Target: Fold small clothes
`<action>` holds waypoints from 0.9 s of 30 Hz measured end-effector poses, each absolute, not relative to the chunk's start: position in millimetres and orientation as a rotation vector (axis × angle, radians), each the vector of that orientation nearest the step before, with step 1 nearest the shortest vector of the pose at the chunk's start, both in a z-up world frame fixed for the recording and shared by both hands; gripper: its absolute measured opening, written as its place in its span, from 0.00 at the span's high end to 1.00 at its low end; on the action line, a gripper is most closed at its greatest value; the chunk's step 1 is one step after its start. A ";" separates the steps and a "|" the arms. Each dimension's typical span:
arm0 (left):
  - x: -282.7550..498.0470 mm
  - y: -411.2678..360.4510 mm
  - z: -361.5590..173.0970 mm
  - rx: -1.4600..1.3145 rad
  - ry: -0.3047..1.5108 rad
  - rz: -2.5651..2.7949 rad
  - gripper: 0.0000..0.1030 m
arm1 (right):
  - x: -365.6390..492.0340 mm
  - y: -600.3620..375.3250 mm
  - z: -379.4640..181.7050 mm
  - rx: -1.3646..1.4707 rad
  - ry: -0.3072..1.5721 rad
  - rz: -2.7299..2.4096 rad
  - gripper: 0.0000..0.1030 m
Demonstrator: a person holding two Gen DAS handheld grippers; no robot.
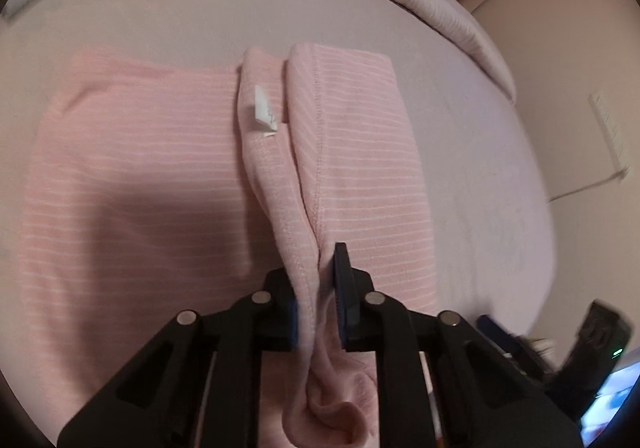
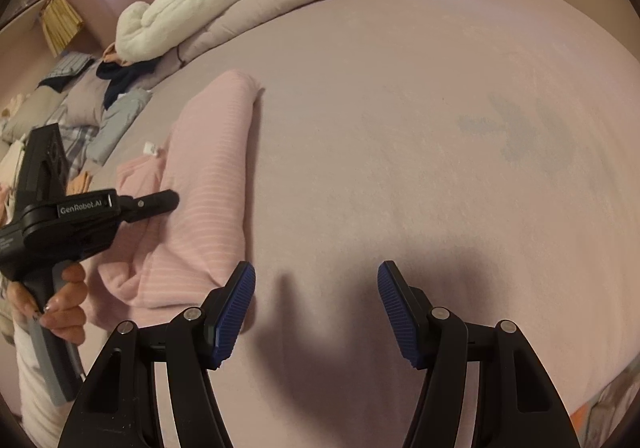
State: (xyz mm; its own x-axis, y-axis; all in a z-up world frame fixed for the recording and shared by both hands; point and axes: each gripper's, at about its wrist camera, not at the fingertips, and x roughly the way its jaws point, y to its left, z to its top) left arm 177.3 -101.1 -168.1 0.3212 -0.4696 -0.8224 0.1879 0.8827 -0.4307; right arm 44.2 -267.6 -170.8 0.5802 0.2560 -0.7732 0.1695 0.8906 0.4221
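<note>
Left wrist view shows your left tool (image 1: 318,312) pinching the pink striped knit garment (image 1: 160,175) near the bed (image 1: 480,151) edge to fold it, right tool (image 2: 316,312) spread, empty.

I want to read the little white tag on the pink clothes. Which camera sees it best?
The left wrist view: the white tag faces the camera on the pink garment, though its print is unreadable. The right wrist view shows it tiny at the garment's far edge.

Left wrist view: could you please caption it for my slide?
Left gripper pinches a fold of the pink striped garment on the bed.
</note>
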 end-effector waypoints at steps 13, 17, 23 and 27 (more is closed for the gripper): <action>148.6 -56.9 -99.2 -0.236 1.005 -0.416 0.89 | 47.0 -261.1 -165.2 0.464 0.952 0.097 0.39; 146.3 -34.3 -103.6 -0.233 1.004 -0.370 0.89 | 48.2 -255.6 -164.7 0.448 0.950 0.124 0.39; 140.1 -5.4 -123.4 -0.255 1.042 -0.301 0.89 | 51.7 -243.5 -164.8 0.413 0.967 0.163 0.39; 143.3 4.3 -139.6 -0.261 1.079 -0.272 0.88 | 53.3 -237.2 -163.0 0.395 0.975 0.186 0.39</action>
State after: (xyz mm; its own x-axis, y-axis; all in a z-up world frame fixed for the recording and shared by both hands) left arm 143.3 4.3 -139.6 0.4456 -0.3423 -0.8272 0.0902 0.9365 -0.3390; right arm 53.3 -237.2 -163.0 0.5526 0.3274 -0.7665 0.0229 0.9133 0.4066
